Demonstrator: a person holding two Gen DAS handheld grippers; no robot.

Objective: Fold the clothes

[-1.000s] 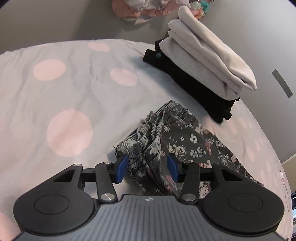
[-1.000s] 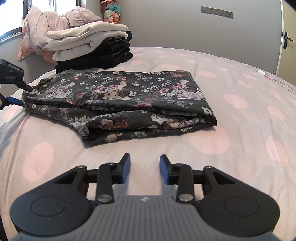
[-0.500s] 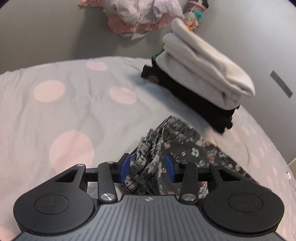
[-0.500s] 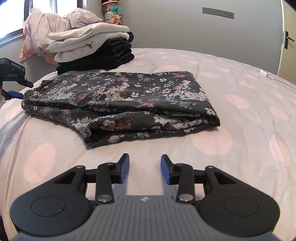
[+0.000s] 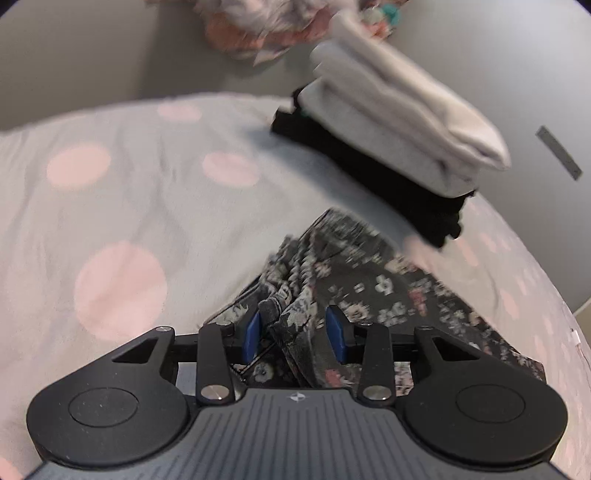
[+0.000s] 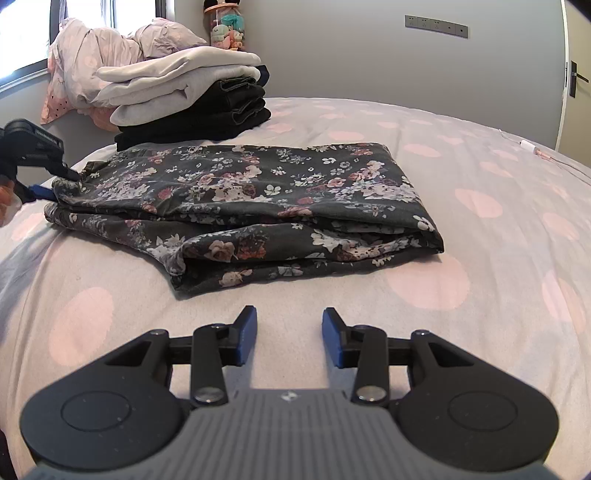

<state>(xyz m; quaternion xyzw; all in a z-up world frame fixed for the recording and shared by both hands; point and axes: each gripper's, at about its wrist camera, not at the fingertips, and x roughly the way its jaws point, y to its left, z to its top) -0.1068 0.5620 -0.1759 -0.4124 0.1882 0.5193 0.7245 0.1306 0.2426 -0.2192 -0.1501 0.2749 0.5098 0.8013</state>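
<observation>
A dark floral garment (image 6: 258, 199) lies folded on the bed, its gathered waistband end (image 5: 291, 295) toward the left. My left gripper (image 5: 293, 332) straddles that waistband, and its jaws are closing with the bunched fabric between the blue pads (image 5: 253, 332). In the right wrist view the left gripper (image 6: 61, 184) shows at the garment's left end, one finger above the cloth and one below. My right gripper (image 6: 289, 325) hovers open over the sheet, just short of the garment's near folded edge, with nothing between its fingers.
A stack of folded grey and black clothes (image 6: 192, 99) sits behind the garment near the wall. Crumpled pink bedding (image 6: 92, 48) and a jar of toys (image 6: 227, 29) lie beyond it. The pink-dotted bed sheet (image 6: 480, 184) spreads to the right, with a cable (image 6: 535, 151) at its far edge.
The left gripper has pushed further onto the waistband and its jaws have narrowed around the fabric. The right gripper has stayed put.
</observation>
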